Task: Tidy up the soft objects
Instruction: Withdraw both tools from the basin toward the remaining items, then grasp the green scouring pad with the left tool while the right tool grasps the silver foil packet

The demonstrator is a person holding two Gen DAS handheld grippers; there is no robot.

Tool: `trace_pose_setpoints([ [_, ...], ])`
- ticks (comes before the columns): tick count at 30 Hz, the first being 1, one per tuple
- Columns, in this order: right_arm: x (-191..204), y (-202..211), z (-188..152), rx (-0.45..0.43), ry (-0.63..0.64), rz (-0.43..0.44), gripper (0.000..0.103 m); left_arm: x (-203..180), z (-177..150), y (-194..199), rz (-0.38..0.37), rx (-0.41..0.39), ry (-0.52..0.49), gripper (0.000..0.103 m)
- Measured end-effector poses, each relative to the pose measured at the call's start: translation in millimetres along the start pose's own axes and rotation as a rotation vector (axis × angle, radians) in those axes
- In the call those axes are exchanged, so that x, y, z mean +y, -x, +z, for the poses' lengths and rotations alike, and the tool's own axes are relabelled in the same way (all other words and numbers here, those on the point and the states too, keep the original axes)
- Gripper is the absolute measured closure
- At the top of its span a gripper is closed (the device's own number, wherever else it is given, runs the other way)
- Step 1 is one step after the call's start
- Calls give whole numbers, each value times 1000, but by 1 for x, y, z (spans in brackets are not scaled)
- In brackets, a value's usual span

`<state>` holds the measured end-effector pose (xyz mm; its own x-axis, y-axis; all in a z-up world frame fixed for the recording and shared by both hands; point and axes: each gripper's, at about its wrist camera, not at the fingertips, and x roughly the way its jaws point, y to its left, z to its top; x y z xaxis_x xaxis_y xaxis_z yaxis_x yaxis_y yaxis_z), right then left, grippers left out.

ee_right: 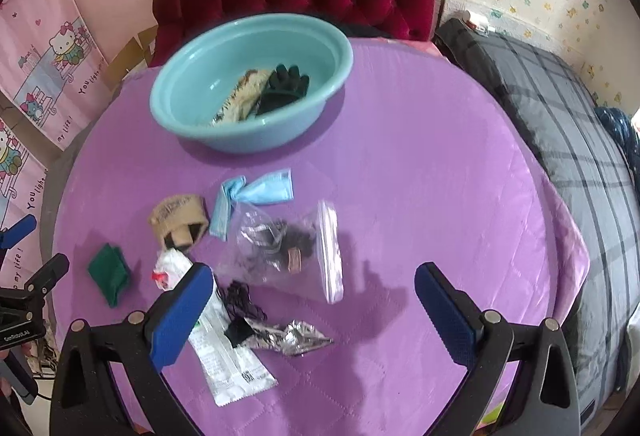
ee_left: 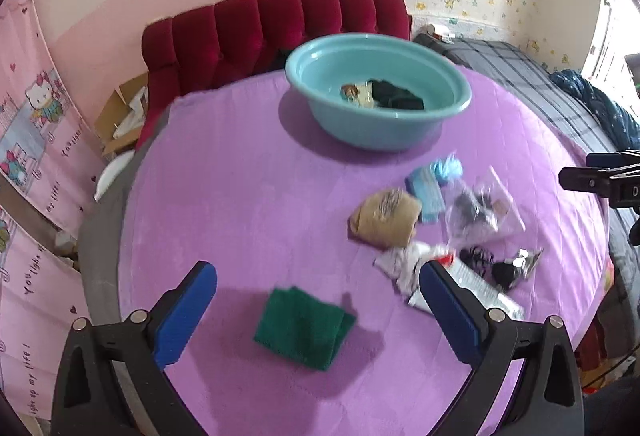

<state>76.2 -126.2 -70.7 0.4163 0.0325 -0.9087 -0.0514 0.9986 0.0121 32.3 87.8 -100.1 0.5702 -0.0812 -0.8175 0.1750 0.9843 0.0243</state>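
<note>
- Nearest the left camera, the left tongs [ee_left: 318, 310] are spread wide and hold nothing; the folded green cloth [ee_left: 302, 328] lies on the purple bed cover [ee_left: 240, 196] between the fingers, not yet touched.
- Lower straight down and close on the thick folded edge, so all layers come up together.
- Carry it toward 12 o'clock to the teal basin [ee_left: 380, 124], which already holds a dark glove [ee_right: 286, 86].
- Right tongs [ee_right: 314, 310] are also wide open and empty, above the zip bag [ee_right: 288, 248] and foil wrapper [ee_right: 292, 340]; keep them away.
</note>
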Motion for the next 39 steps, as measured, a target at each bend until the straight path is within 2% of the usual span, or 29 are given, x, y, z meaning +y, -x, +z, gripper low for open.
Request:
trace_pose_setpoints([
  [13,-1,-28,-35,53,-25,2,0,10,-47,-35,-22,103,34,0],
  [30,-1,-54,-51,119,-46,5,0,15,-58,-80,-25,200,10,2],
  [32,0,-58,-53,126,-42,7,0,19,-58,-81,-40,205,23,24],
  [34,1,-60,-53,129,-40,10,0,21,-60,-80,-54,205,35,83],
  [35,1,-60,-54,130,-42,12,0,21,-60,-77,-79,199,39,92],
  [39,0,-62,-58,136,-45,14,0,19,-59,-69,-120,186,37,94],
])
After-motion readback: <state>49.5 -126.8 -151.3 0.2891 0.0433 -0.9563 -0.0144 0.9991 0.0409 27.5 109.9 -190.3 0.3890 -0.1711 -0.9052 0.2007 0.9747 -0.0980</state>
